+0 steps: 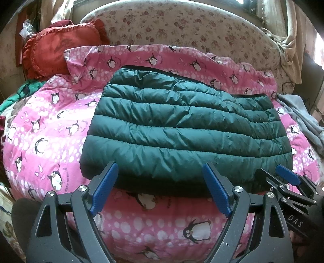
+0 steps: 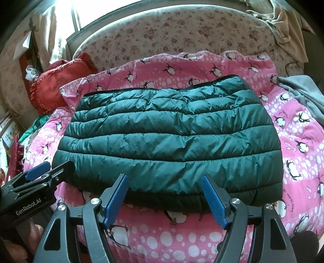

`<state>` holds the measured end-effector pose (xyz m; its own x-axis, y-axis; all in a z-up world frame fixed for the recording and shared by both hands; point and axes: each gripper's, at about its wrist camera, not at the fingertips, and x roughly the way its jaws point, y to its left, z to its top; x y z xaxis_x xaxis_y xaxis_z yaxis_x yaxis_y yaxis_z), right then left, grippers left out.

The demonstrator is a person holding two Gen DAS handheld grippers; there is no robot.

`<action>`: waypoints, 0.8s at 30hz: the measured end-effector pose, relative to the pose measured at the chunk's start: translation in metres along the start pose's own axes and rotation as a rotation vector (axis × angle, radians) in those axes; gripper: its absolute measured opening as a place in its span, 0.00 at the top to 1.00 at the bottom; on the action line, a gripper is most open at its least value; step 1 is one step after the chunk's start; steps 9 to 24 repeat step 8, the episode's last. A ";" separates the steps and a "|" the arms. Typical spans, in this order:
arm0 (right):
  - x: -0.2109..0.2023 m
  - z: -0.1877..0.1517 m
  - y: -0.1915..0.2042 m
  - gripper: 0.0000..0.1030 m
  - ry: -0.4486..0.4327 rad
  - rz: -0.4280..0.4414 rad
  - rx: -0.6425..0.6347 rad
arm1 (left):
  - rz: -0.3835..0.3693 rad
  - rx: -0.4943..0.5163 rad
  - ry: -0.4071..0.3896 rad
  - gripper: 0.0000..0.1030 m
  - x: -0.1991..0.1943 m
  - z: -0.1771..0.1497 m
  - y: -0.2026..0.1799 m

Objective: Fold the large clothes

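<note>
Item: green quilted jacket (image 1: 182,125), folded into a broad rectangle, lying flat on the pink penguin-print quilt (image 1: 50,121) that covers the bed. Its near edge sits just ahead of both grippers.

Left gripper (image 1: 161,188): jaws released, spread wide, nothing between them; the blue pads hover at the jacket's near edge and no pad presses the fabric.

Right gripper (image 2: 165,194): jaws likewise released and empty, placed before the middle of the same edge.

Left wrist view only: the right gripper seen from the side at lower right, over the jacket's near right corner; a green cloth (image 1: 24,91) bunched at the quilt's left margin shows more fully here.

Right wrist view only: the left gripper seen at lower left, near the jacket's left corner, with part of a hand (image 2: 22,240) below it; a bright window (image 2: 97,12) above the headboard.

Both views: floral padded headboard (image 1: 182,30), red frilled cushion (image 1: 52,50) at the left, grey garment (image 2: 303,95) on the quilt's right side, cream cloth (image 2: 287,22) draped over the headboard's right end.
</note>
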<state>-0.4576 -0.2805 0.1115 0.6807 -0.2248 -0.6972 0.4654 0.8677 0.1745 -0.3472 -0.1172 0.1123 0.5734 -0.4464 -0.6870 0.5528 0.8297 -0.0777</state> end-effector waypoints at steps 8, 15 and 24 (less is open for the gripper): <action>0.007 -0.001 0.001 0.30 0.015 -0.002 0.006 | -0.008 -0.004 -0.005 0.17 0.005 0.001 0.001; 0.007 -0.001 0.001 0.30 0.015 -0.002 0.006 | -0.008 -0.004 -0.005 0.17 0.005 0.001 0.001; 0.007 -0.001 0.001 0.30 0.015 -0.002 0.006 | -0.008 -0.004 -0.005 0.17 0.005 0.001 0.001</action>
